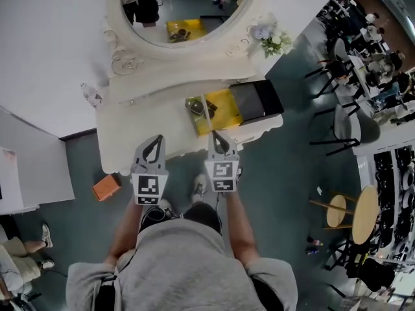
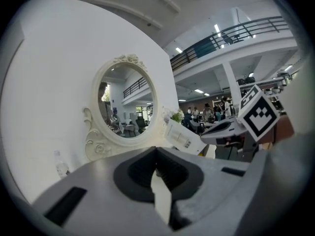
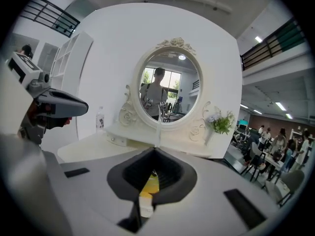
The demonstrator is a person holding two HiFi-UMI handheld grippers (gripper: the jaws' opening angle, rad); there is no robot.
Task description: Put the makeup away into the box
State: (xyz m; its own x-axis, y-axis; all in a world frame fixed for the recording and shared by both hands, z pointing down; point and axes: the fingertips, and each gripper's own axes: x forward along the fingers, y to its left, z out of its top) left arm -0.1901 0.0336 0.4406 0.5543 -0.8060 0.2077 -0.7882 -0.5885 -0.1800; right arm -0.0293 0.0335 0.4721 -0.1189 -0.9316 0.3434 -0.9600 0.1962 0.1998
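An open yellow box (image 1: 224, 105) with a raised black lid (image 1: 256, 99) lies on the white dressing table (image 1: 142, 131), and small dark makeup items (image 1: 197, 107) rest in its left part. Both grippers hover side by side at the table's near edge, short of the box. My left gripper (image 1: 157, 138) (image 2: 156, 149) is shut with nothing in it. The right gripper (image 1: 215, 133) (image 3: 156, 149) is also shut and empty, pointing at the box; a strip of yellow (image 3: 151, 183) shows under its jaws. The box's contents are mostly hidden in both gripper views.
An oval mirror (image 1: 188, 8) backs the table, with a flower vase (image 1: 272, 41) on the right and a small bottle (image 1: 91, 94) on the left. An orange box (image 1: 106, 186) sits on the floor at left. Chairs (image 1: 343, 128) and a round wooden table (image 1: 363, 212) stand to the right.
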